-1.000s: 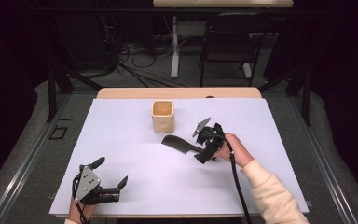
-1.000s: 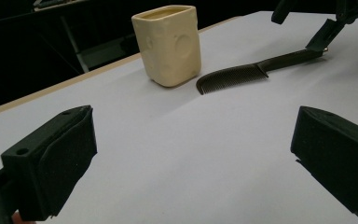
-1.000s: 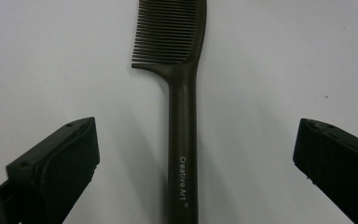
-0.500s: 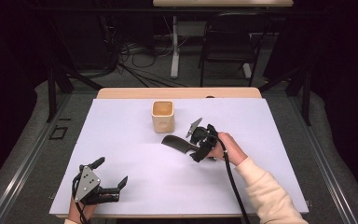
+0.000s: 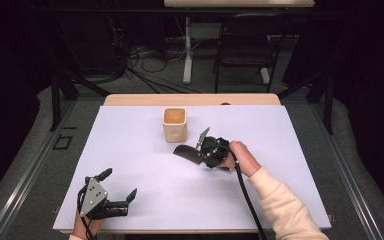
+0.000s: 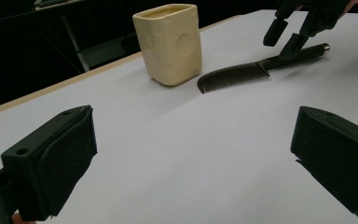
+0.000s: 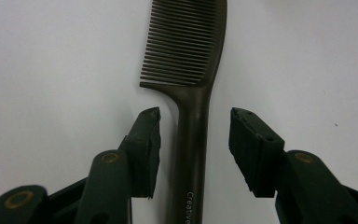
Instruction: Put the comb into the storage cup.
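Black plastic, the comb (image 7: 193, 74) lay flat on the white desk (image 5: 145, 150), at four o'clock from the cream cup (image 5: 175, 124). We had the right hand-held gripper (image 7: 193, 144) astride its handle, jaws just closing but not yet touching; the comb's long axis ran toward twelve o'clock between them. Our left hand-held gripper (image 5: 115, 187) sat released, well apart. The handle's end was cut off.

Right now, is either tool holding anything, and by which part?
Nothing is held yet. The right tool straddles the comb at its handle, jaws just closing but pads not touching. The left tool is open over bare table.
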The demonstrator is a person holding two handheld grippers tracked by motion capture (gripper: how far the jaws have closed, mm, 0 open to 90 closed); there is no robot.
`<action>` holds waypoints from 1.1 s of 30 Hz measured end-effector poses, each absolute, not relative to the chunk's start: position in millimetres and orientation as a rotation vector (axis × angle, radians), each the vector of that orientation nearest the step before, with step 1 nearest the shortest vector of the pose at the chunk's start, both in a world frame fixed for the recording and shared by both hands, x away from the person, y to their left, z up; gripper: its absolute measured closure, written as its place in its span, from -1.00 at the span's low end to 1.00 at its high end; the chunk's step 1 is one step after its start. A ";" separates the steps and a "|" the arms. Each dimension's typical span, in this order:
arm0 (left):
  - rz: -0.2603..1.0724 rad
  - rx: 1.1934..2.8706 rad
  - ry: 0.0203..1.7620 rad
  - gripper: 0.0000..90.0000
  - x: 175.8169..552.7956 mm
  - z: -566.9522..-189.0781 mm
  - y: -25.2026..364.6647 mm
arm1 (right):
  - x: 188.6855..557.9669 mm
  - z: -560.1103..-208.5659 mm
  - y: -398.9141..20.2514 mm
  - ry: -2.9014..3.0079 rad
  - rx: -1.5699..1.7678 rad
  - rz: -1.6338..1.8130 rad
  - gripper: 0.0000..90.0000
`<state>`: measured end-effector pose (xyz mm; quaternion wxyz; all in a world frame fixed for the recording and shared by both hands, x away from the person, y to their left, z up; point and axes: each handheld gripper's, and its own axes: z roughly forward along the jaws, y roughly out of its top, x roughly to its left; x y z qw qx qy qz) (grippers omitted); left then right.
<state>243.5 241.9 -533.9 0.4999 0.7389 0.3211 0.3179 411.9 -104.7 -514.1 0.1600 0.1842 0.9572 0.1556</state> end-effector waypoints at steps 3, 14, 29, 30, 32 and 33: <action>0.770 1.785 0.770 -1.00 243.1 -533.7 241.8 | 414.1 -516.3 -102.1 2.738 0.531 0.406 0.26; 0.769 1.785 0.769 -1.00 243.1 -533.7 241.9 | 427.4 -523.8 -93.8 2.779 0.585 0.337 0.40; 0.768 1.786 0.767 -0.99 243.1 -533.6 241.8 | 435.8 -528.2 -89.8 2.840 0.678 0.282 0.57; 0.768 1.785 0.767 -0.99 243.1 -533.7 241.7 | 435.9 -528.4 -90.3 2.835 0.674 0.297 0.58; 0.768 1.785 0.769 -0.99 243.4 -533.7 242.0 | 435.7 -526.5 -90.9 2.843 0.665 0.291 0.59; 0.769 1.785 0.769 -1.00 243.3 -533.6 242.0 | 435.3 -527.4 -91.2 2.840 0.666 0.318 0.59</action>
